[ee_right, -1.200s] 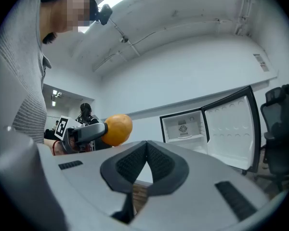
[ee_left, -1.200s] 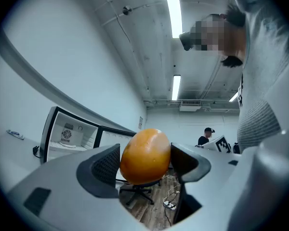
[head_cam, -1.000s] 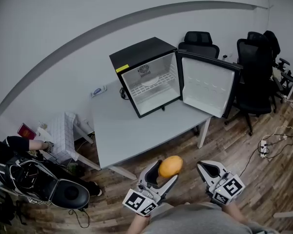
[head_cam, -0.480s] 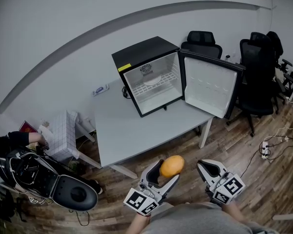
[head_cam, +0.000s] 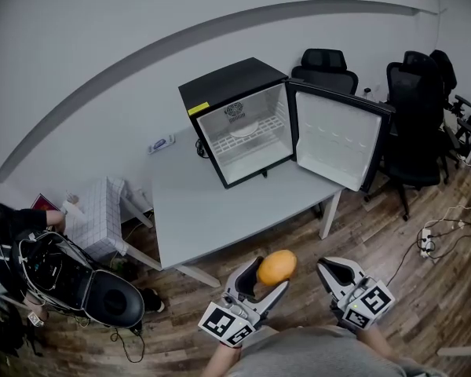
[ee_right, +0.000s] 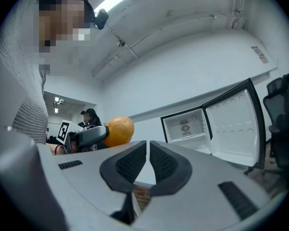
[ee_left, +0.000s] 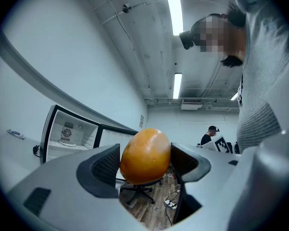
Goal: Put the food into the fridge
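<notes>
The left tool point(head_cam: 264, 278) clamps an orange fruit point(head_cam: 275, 266) between wide-set jaws, well apart from the open fridge point(head_cam: 229, 86) standing on the surface point(head_cam: 220, 210). The right tool point(head_cam: 328, 270), equally far from the fridge, has its jaws pressed together, empty.

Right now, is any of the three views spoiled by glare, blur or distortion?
Head view: sharp and evenly lit, though the wide lens bows the wall stripe behind the fridge. Left gripper view: heavy fisheye with dark corners, ceiling lights blown out, a soft sheen on the orange. Right gripper view: same fisheye, fingers and fridge crisp.
</notes>
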Tool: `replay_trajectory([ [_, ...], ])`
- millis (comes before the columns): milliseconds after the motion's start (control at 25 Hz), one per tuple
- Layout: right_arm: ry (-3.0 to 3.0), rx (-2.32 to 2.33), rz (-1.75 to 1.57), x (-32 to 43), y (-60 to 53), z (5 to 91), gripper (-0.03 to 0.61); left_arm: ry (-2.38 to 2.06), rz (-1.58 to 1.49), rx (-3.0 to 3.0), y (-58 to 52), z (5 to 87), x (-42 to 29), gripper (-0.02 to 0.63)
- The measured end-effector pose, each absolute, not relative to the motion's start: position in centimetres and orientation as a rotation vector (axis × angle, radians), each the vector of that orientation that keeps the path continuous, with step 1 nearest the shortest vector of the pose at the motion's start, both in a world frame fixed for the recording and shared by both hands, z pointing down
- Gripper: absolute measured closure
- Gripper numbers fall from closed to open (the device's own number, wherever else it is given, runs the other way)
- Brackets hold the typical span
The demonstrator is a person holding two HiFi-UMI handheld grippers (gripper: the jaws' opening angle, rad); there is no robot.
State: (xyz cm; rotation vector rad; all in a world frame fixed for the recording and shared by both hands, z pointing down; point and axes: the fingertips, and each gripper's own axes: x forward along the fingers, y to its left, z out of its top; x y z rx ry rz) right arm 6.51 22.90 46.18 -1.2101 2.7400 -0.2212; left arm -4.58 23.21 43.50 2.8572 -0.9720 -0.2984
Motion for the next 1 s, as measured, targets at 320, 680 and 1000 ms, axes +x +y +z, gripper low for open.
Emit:
replay_trajectory([
  [320,2.738,-1.223,-0.239,7.6,23.0,46.8,0.565,-0.977,-0.298,2.852,23.0,43.7,-3.8,0.273],
  [680,2.725,-1.241,-0.26,8.1,21.9,47.2,0.565,-0.986,-0.3,2.85,21.8,43.8,-3.8,0.273],
  [1000,2.71,-1.284,-0.259,8.4,17.9,47.2,0.565,-0.97,-0.32,2.852,16.9,43.6,-4.1,0.273],
])
